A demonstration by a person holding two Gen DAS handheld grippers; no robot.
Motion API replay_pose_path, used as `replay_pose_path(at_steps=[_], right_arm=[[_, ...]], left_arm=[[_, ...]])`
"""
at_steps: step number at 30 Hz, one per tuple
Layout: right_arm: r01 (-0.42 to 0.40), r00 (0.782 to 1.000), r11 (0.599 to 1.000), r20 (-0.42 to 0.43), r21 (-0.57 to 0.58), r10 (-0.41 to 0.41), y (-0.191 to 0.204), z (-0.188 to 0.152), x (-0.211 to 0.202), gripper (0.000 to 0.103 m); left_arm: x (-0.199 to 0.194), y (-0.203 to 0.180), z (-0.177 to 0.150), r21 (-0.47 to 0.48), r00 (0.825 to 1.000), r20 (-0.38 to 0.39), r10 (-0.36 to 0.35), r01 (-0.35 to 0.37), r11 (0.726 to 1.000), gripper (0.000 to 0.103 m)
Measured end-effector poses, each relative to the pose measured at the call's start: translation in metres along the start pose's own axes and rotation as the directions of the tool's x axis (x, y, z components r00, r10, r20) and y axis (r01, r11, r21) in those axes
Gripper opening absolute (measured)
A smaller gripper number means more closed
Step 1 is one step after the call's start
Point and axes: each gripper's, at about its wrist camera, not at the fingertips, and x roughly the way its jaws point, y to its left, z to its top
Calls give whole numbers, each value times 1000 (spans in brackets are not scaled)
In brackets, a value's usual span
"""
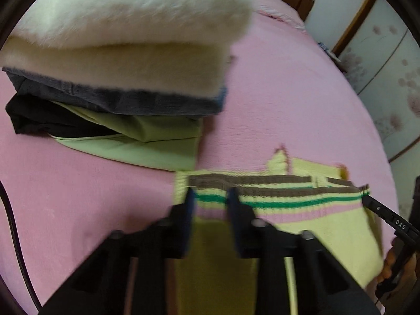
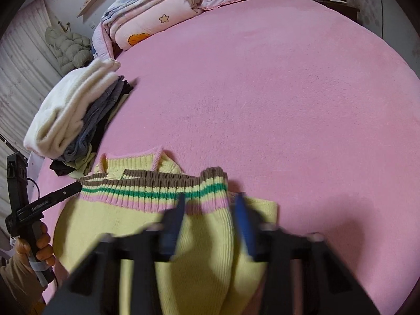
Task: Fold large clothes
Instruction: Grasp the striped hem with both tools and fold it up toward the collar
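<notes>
A yellow knit sweater with brown, green and pink hem stripes lies on the pink bed, its hem folded up over the body. My left gripper is shut on the striped hem at its left end, with fabric bunched between the fingers. In the right wrist view my right gripper is shut on the right end of the sweater, yellow knit bulging between its blue pads. The left gripper shows there too, touching the hem's far left corner, held by a hand.
A stack of folded clothes with a fluffy white piece on top sits left of the sweater, also visible as the stack. A folded quilt lies at the bed's head. Wide pink bed surface stretches beyond the sweater.
</notes>
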Motion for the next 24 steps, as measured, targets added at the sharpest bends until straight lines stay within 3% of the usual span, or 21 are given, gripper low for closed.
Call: replay_pose_path(at_steps=[1,4,6,10,14,17,19,21,24], right_arm=[[32,999,999,-1,-10,-32,1,-1,2,7],[52,997,999,63,0,-52,0,-3,-11,7],[81,992,997,103,-17,-79,3,-5,-18,7],[154,986,988,68,-7,-153,-1,-10,-1,7],[202,977,979,72,-17,-201,5,-10,-1,8],[232,971,973,64,-4,-232,13,-5,-15,14],[245,965,969,92,-1,-244,22,-3,-33,17],[222,968,975,122,3,-220,28,-4,-55,21],[182,970,983,160,25,-184,39,-10,-85,27]], left_arm=[[-2,2,1,-7,1000,9,-7,8,1000,8],[-8,-3,2,21,998,59,20,-21,1000,7],[-2,-12,-1,76,994,71,77,-83,994,7],[14,-29,-7,170,977,97,190,-205,964,7],[13,-40,-5,198,966,105,235,-252,947,10],[1,-48,-1,184,969,90,229,-242,953,27],[-18,-48,-1,146,976,92,198,-210,967,53],[-43,-47,-2,94,974,124,188,-200,975,69],[-80,-46,-8,39,969,163,184,-193,980,72]])
